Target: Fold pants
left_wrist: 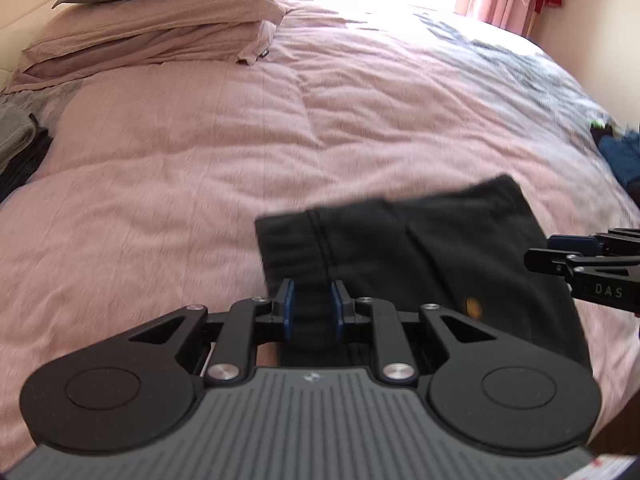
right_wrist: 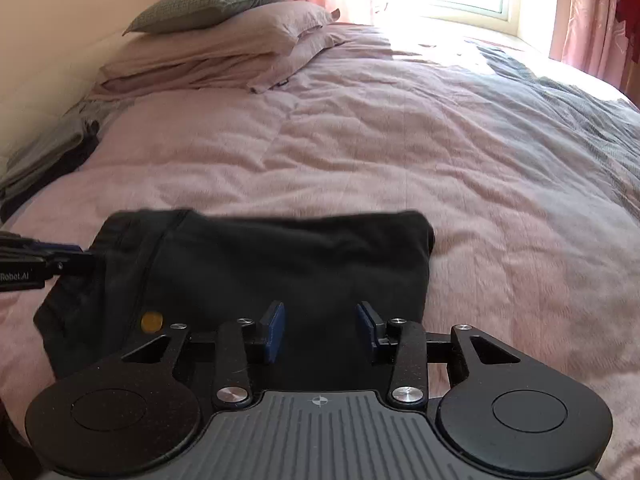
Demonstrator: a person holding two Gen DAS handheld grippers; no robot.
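The black, soft knit pants (right_wrist: pixel 256 276) are lying folded into a compact bundle on the pink quilted bed (right_wrist: pixel 400 152). The left tongs (left_wrist: pixel 313 308) are pinching a dark fold at the bundle's left edge; the right tongs (right_wrist: pixel 320 328) are standing half open over the near edge, though whether they are holding cloth I cannot tell. The fabric looks light and limp, likely to sag, so taking hold at the thick edges seems best.

Two wrist fisheyes, each mounted behind its tongs, faced steeply down across the bed (left_wrist: pixel 200 160) toward 12 o'clock, close above black pants (right_wrist: pixel 280 264); both shared pillows (right_wrist: pixel 224 36), window.
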